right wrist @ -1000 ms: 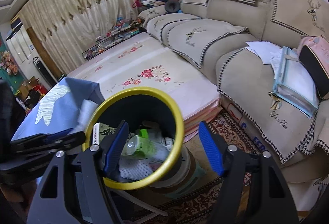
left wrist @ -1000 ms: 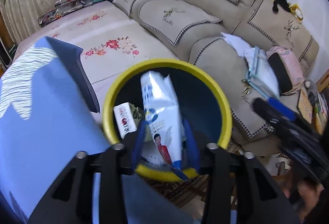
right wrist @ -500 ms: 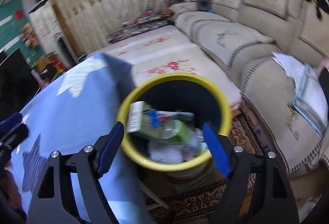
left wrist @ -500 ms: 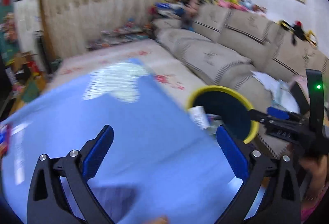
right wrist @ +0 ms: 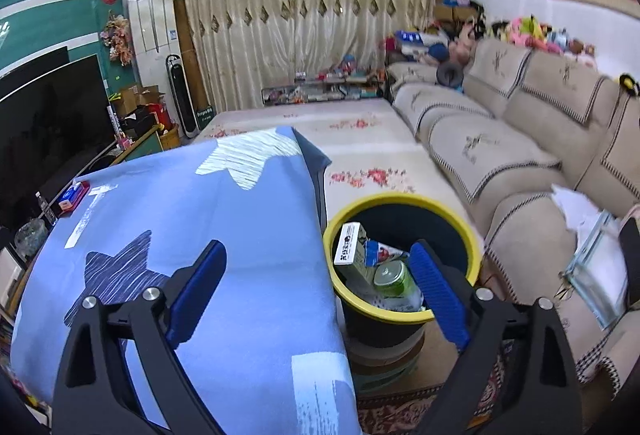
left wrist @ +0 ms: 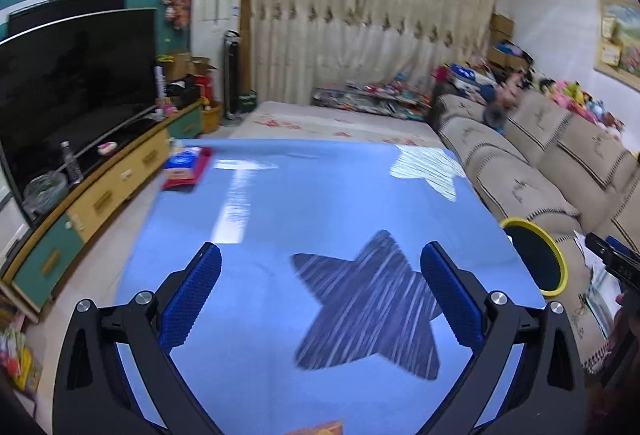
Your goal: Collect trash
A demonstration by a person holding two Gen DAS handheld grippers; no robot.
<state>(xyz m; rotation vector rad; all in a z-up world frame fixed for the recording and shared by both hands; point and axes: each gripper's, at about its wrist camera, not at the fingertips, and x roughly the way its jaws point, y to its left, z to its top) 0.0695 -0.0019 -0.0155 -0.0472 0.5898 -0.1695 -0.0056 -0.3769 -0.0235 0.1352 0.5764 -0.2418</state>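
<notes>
A yellow-rimmed dark bin [right wrist: 404, 202] stands beside the blue table; its rim [left wrist: 554, 251] shows at the right in the left wrist view. Inside it lie a white carton [right wrist: 352, 249], a green can [right wrist: 394, 281] and a blue-and-white packet [right wrist: 380, 253]. My right gripper [right wrist: 320, 291] hangs over the table's edge and the bin; its jaws are opening with nothing between them. My left gripper [left wrist: 322, 301] stands open and empty over the blue tablecloth [left wrist: 312, 203], above a dark star print. A red-and-blue tissue pack [left wrist: 185, 167] lies at the table's far left corner.
A beige sofa [right wrist: 500, 139] runs along the right, with papers and a folder [right wrist: 596, 267] on its near seat. A TV [left wrist: 72, 83] on a low cabinet lines the left wall. A floral mat [right wrist: 360, 139] covers the floor beyond the table, and a patterned rug [right wrist: 400, 407] lies under the bin.
My left gripper let go of the white packet into the bin, opened wide and swung left over the table. My right gripper widened and drew back from the bin, which now holds more trash.
</notes>
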